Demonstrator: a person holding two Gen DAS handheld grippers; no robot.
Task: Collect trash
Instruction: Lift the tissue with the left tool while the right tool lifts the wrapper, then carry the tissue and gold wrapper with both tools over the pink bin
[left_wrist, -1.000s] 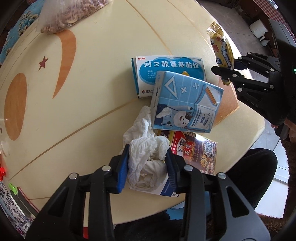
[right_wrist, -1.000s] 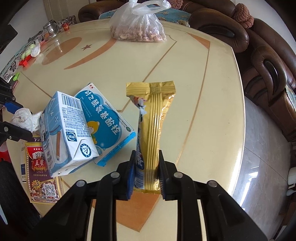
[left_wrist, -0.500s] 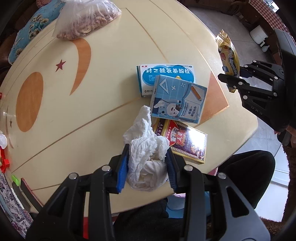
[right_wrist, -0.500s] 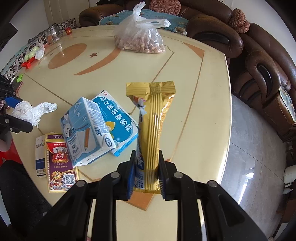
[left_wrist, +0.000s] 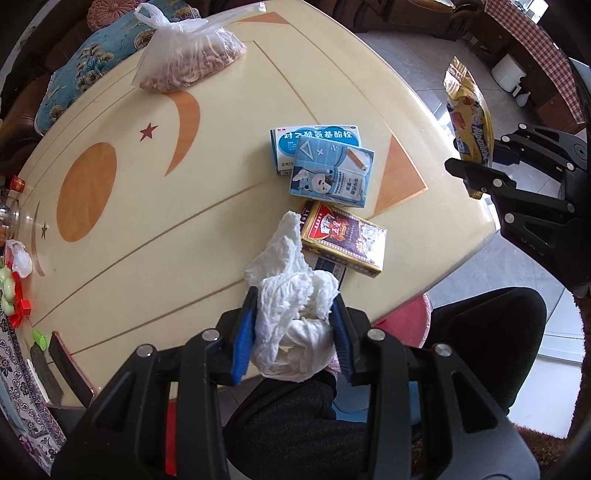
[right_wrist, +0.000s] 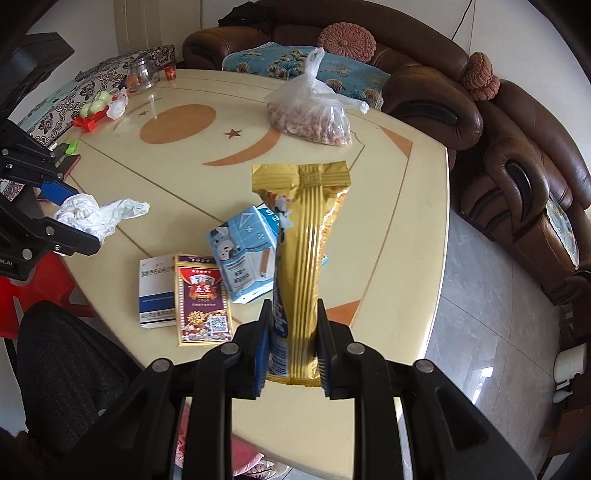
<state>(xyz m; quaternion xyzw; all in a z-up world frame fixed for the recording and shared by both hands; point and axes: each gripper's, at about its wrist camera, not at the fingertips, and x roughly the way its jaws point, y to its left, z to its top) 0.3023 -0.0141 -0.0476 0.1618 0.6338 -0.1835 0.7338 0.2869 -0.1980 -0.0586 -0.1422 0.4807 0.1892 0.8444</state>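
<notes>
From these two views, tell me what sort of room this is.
Most likely a home living room. A brown leather sofa with cushions wraps round a big cream table, and household odds and ends lie on it: a bag of nuts and a card box.

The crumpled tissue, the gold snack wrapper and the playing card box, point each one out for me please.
crumpled tissue (left_wrist: 295, 314), left wrist view, on its bunched middle between the fingers.
gold snack wrapper (right_wrist: 303, 266), right wrist view, on its ribbed centre seam.
playing card box (right_wrist: 202, 295), right wrist view, on its printed top face.
</notes>
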